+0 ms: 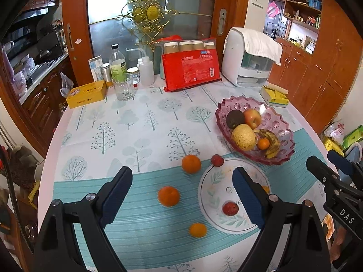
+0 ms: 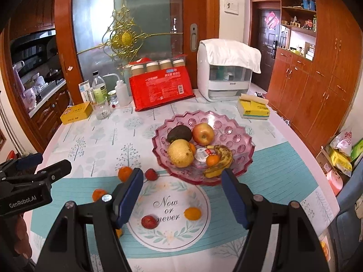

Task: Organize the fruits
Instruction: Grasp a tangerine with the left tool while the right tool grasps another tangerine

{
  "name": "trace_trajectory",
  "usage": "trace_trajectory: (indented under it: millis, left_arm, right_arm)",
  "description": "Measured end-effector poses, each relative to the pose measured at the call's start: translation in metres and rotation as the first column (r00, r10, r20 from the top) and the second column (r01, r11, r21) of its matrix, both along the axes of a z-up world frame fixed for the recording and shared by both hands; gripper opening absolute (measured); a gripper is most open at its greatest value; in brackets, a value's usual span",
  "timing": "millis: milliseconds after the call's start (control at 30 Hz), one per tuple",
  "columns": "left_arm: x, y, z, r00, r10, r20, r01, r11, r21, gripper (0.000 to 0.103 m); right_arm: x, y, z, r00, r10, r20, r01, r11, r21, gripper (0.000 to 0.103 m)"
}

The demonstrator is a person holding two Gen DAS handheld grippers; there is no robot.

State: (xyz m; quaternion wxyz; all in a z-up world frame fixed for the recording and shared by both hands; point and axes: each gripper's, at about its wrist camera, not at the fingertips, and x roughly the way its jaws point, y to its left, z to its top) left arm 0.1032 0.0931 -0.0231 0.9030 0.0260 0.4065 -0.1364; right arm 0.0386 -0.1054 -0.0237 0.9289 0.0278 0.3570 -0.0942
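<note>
Fruits are split between the pink glass bowl and the counter in front of it. Inside the bowl lie an avocado, an apple, a yellow pear, a spotted banana, a small orange and a sealed jelly cup.

Outside the bowl, six pieces remain loose. Just before the bowl's near rim sit a red plum and an orange. Nearer the camera than the bowl, on the round printed patch, lie a second plum and a small yellow-orange citrus. Further from the bowl, on the striped band, lie two more oranges.

Left claw stands wide and empty above the striped band. Right claw is also spread, nothing between its pads, hovering over the printed patch short of the bowl.

Assessment: roughly half done; the six loose pieces are yet to be gathered, and neither claw has taken one.
</note>
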Motion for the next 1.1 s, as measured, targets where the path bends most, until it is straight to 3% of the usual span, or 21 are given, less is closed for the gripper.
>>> trace_trajectory:
  millis: [400,633,933,1100]
  left_arm:
    - [-0.008,0.031,-0.043,0.998,0.054,-0.02,-0.054,0.998,0.022,0.089]
    - [0.005,0.039,-0.078,0.991,0.096,-0.094,-0.092,0.995,0.044,0.089]
    - [0.029,0.029,-0.12,0.978,0.127,-0.167,-0.119,0.991,0.058,0.089]
    - [0.043,0.016,-0.143,0.97,0.128,-0.206,-0.118,0.991,0.062,0.076]
  right_arm:
    - [-0.004,-0.008,-0.04,0.994,0.043,-0.103,-0.032,0.994,0.108,0.072]
    - [0.011,-0.008,-0.067,0.982,0.1,-0.159,-0.078,0.987,0.138,0.072]
    - [0.065,0.019,-0.099,0.941,0.272,-0.202,-0.236,0.954,0.185,0.071]
    - [0.103,0.036,-0.116,0.909,0.365,-0.201,-0.321,0.921,0.219,0.068]
